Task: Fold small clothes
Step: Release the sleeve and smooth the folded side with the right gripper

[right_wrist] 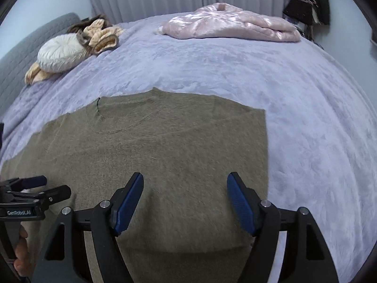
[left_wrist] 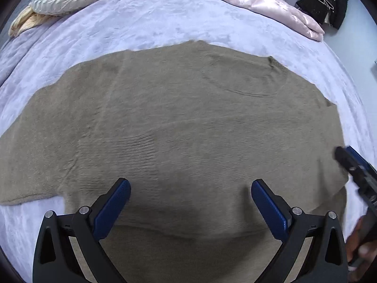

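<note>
Both grippers, left and right, hang with fingers spread apart and empty over the near hem of the olive sweater, which lies flat on the lavender bedspread. One side already looks folded in, so next comes pinching the opposite edge or hem. Beyond lie a pink jacket and round cushion; writing on the left tool is too blurred to read surely.

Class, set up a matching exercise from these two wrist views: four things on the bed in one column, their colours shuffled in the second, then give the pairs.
Things:
1. sweater
2. blanket
3. jacket
4. round cushion

Colours:
A. shiny pink
B. white
C. olive brown
D. lilac

Pairs: 1-C, 2-D, 3-A, 4-B
</note>
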Demonstrator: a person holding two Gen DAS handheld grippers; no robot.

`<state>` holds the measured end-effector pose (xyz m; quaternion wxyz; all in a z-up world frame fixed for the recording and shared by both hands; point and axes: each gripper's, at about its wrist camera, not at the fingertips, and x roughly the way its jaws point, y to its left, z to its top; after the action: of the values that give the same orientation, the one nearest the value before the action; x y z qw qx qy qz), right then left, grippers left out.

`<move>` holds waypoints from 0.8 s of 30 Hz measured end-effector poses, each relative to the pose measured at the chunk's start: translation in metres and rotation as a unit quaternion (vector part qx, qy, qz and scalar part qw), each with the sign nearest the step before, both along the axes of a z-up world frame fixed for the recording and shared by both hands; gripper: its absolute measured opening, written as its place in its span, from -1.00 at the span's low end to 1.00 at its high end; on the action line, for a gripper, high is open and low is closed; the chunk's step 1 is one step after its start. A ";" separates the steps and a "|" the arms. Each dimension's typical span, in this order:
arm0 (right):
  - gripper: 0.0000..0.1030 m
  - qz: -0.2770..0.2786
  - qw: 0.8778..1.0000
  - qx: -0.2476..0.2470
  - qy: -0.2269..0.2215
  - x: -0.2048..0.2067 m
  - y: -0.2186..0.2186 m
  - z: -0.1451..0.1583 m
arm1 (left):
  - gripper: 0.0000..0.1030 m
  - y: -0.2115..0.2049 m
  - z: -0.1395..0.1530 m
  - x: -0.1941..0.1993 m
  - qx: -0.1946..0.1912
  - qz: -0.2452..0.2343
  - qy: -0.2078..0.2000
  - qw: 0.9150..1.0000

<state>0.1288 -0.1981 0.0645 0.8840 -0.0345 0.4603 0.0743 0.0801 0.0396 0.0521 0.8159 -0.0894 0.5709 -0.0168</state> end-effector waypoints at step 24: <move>0.70 0.032 0.996 -0.082 0.032 -0.046 0.072 -0.032 | 0.99 0.020 0.006 -0.053 0.025 0.019 0.011 0.999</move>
<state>0.0829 -0.1258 0.0323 0.8604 -0.1193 0.4912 0.0654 0.0273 0.0593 0.0580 0.8116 -0.0796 0.5785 0.0140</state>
